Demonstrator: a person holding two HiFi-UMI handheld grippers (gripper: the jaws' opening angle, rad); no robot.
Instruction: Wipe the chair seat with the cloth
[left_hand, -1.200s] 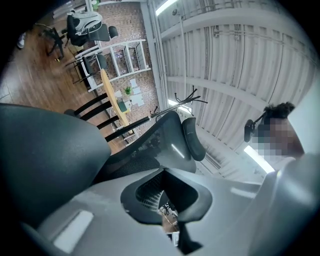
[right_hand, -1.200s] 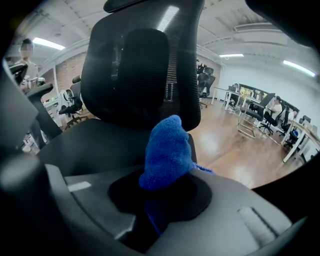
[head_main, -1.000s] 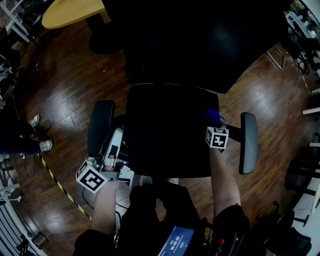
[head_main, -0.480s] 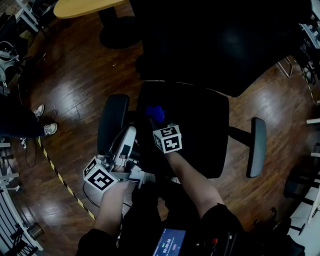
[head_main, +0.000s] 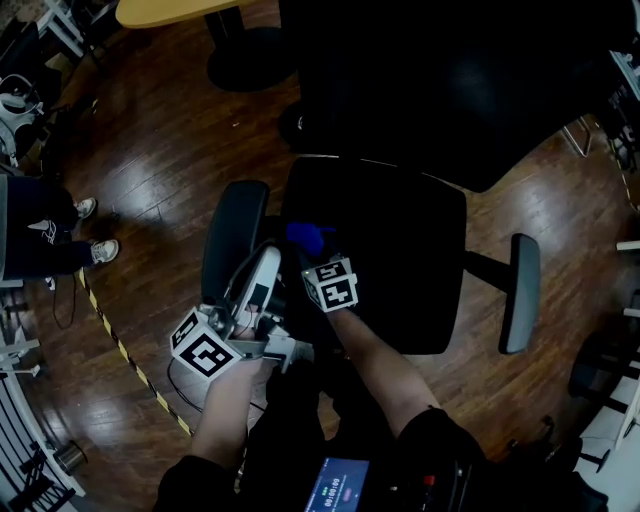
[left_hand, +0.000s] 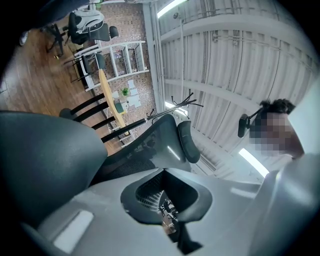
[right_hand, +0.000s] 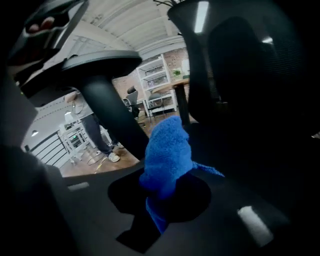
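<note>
The black chair seat (head_main: 400, 260) fills the middle of the head view. A blue cloth (head_main: 305, 237) lies on the seat's left part, close to the left armrest (head_main: 232, 240). My right gripper (head_main: 310, 252) is shut on the cloth (right_hand: 167, 150), which bulges out between the jaws (right_hand: 160, 200) in the right gripper view. My left gripper (head_main: 255, 295) hangs beside the left armrest, off the seat. In the left gripper view its pale grey jaws (left_hand: 167, 220) stand together with nothing seen between them, and the armrest (left_hand: 45, 160) looms at the left.
The chair's tall black backrest (head_main: 450, 90) rises behind the seat, and the right armrest (head_main: 522, 290) stands off to the right. On the wooden floor at left are a person's shoes (head_main: 100, 250) and a yellow-black tape line (head_main: 130, 365). A round wooden table (head_main: 170, 10) is at the top.
My right gripper has carried the blue cloth across the seat from the right edge to the left side, near the left armrest. The left gripper has barely moved.
</note>
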